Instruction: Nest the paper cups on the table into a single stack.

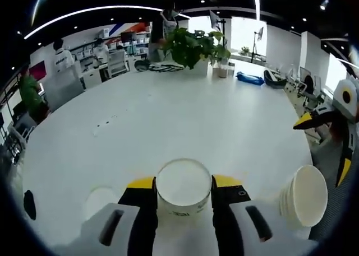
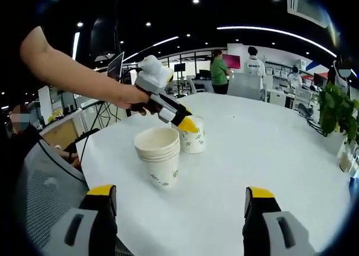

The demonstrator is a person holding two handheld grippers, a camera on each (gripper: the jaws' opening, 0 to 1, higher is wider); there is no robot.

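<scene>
White paper fills the near foreground of the left gripper view: the left gripper is clenched on a single cup, held upright with its mouth open to the camera. The stack of nested cups stands just to that gripper's right, close to the worktop's near edge, rims up, so the coming move looks like a short lift and sideways carry, then a straight drop along the stack's vertical axis. The right gripper hangs released, jaws wide apart, facing the stack from the near side and well short of it. Beyond, the worktop lies broad and bare toward a potted plant.
</scene>
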